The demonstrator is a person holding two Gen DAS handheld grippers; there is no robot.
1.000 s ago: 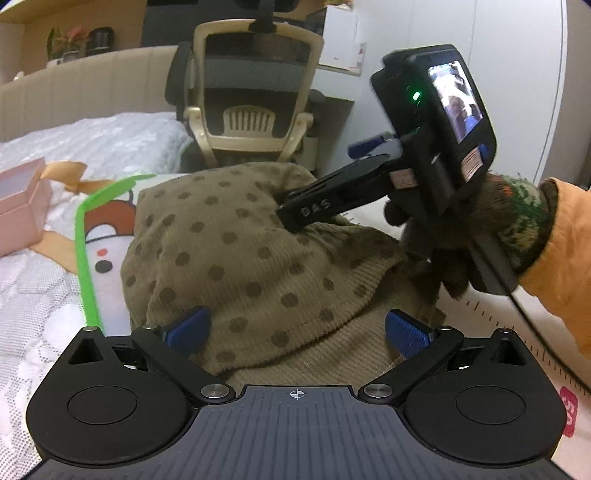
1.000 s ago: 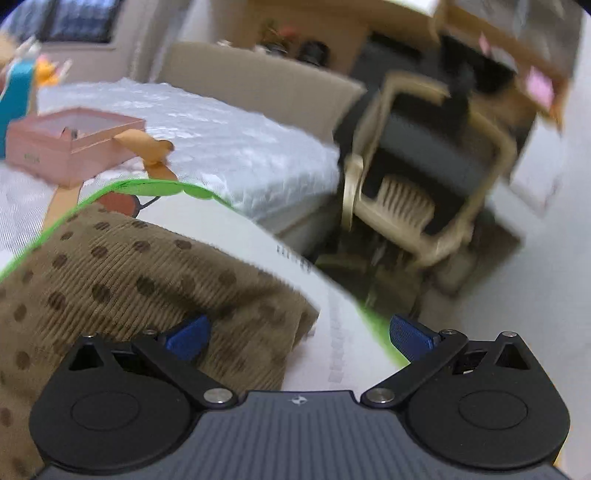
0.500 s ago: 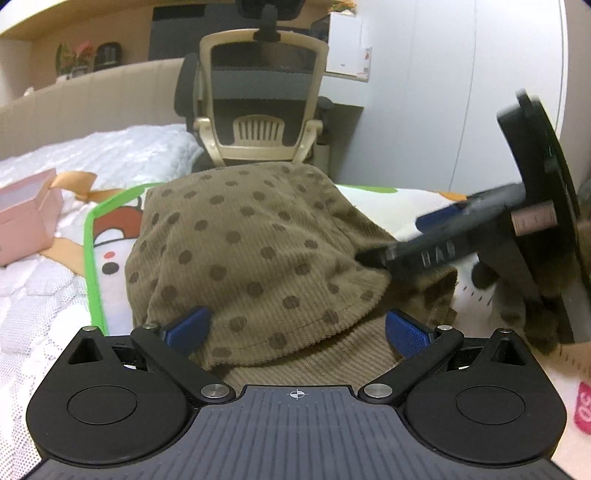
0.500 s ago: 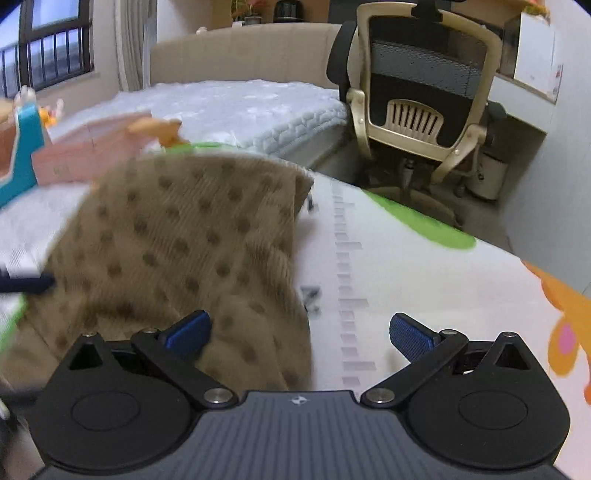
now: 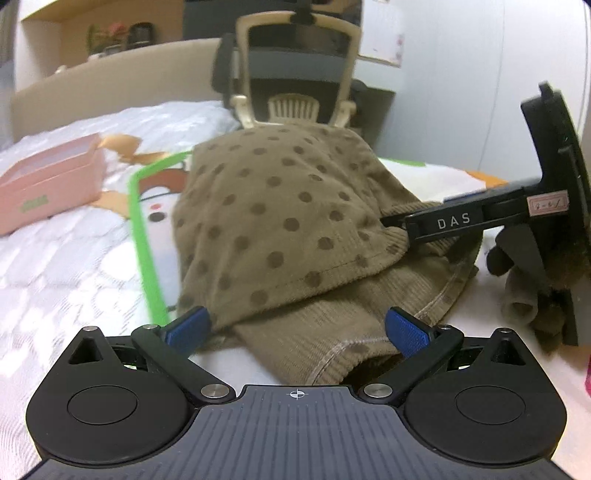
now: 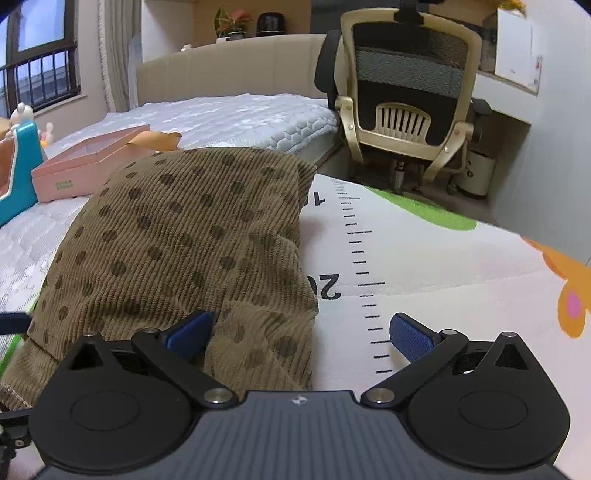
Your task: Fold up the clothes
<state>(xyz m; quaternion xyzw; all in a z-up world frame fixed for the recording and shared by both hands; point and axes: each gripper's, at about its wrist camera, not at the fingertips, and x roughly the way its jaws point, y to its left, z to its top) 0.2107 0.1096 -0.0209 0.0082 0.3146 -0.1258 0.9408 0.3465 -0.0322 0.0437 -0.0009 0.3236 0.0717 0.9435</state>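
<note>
- A pink box [image 5: 50, 186] lies open on the white quilted mattress [image 6: 236, 118], left of the printed mat.
- The play mat [image 6: 424, 258] is white with a green border, a printed ruler scale with numerals, and an orange flower at its right edge.
- An office chair [image 6: 406, 88] with a cream frame and black mesh back stands past the foot of the mat.
- A beige padded headboard [image 6: 229, 72] runs behind the mattress.
- A potted plant [image 6: 231, 22] and a dark round container sit on the shelf above it.
- A teal toy [image 6: 18, 177] stands at the far left, below a barred window [image 6: 37, 55].
- A small white bin [image 6: 478, 171] sits on the floor by the chair.
</note>
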